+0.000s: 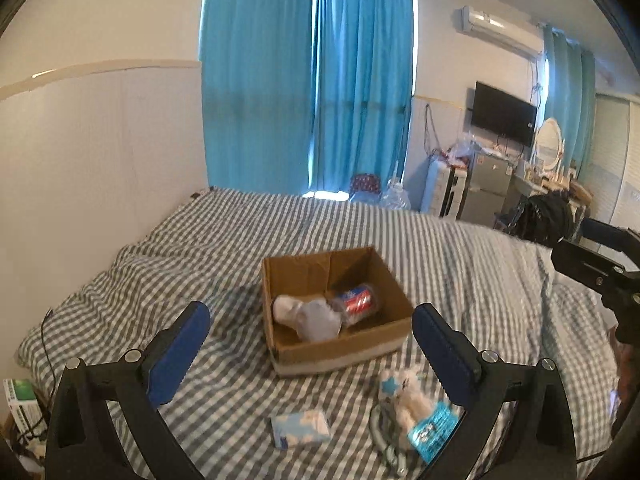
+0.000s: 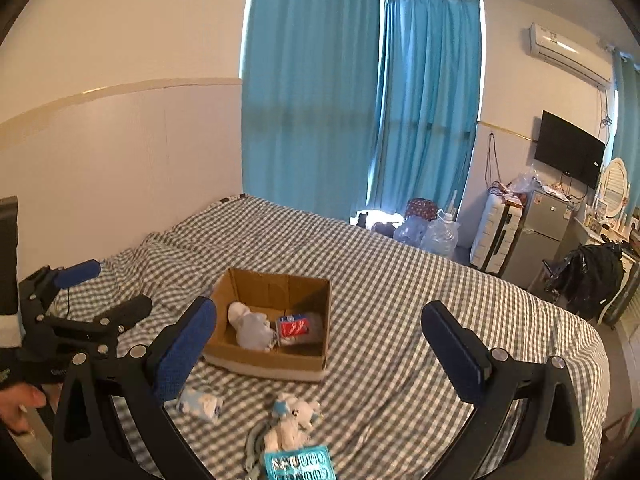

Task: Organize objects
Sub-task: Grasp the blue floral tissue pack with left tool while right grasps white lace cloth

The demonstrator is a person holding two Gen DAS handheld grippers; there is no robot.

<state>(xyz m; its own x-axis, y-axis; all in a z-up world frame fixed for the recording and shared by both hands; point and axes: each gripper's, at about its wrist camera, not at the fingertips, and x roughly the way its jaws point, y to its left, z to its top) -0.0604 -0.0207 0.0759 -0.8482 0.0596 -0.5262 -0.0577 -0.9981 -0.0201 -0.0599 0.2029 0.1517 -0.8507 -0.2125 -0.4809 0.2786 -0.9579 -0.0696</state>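
A: Box [image 1: 338, 312] sits mid-frame on the checked bed [image 1: 460, 264], open, with a white sock [image 1: 304, 314] and a red-and-blue can [image 1: 358, 300] lying inside

B: And outside it?

A: Lower part of the left view: a small tissue pack [image 1: 300, 428] at bottom centre, a white plush toy [image 1: 404, 396] to its right, and a teal blister pack [image 1: 434, 430] touching the toy, all just short of the box

B: Tools?

A: Left gripper [image 1: 312, 356] has its fingers wide apart, nothing between them. Right gripper [image 2: 320, 356] the same, spread and empty; both hang above the bed, well clear of the items

B: Risks?

A: My guess: the toy, blister pack and a grey cord [image 2: 252, 448] lie bunched together, so a pinch on one may drag the others. The bedding is soft, so pressing down could sink the tissue pack and let the pads slip off. Frames are blurred, which makes aiming harder
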